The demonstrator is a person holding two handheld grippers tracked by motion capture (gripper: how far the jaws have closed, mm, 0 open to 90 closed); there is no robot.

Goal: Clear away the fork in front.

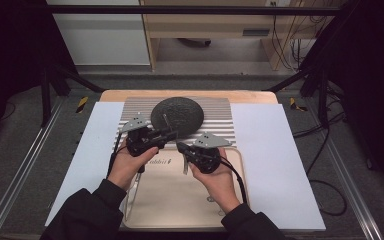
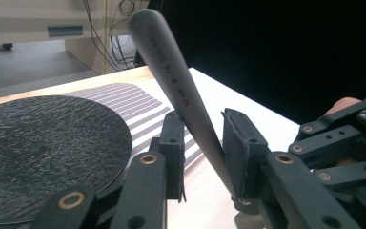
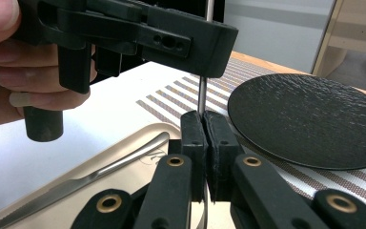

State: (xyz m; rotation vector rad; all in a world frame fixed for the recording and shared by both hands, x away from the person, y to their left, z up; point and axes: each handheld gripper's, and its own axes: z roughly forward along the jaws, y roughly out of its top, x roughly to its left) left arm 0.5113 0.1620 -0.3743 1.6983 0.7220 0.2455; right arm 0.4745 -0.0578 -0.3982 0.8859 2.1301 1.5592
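Only right-tool camera: knife on tray.

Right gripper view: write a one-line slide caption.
Right gripper clamps a thin utensil upright beside the black plate.

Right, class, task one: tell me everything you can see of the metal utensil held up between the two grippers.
The utensil is matt grey metal. Its handle has a broad rounded end, narrows downward and has small lettering stamped along it. It is held off the table, tilted. Its thin neck is clamped in the shut right gripper, and its working end is hidden. The handle passes between the jaws of the left gripper, resting against one pad with a gap to the other.
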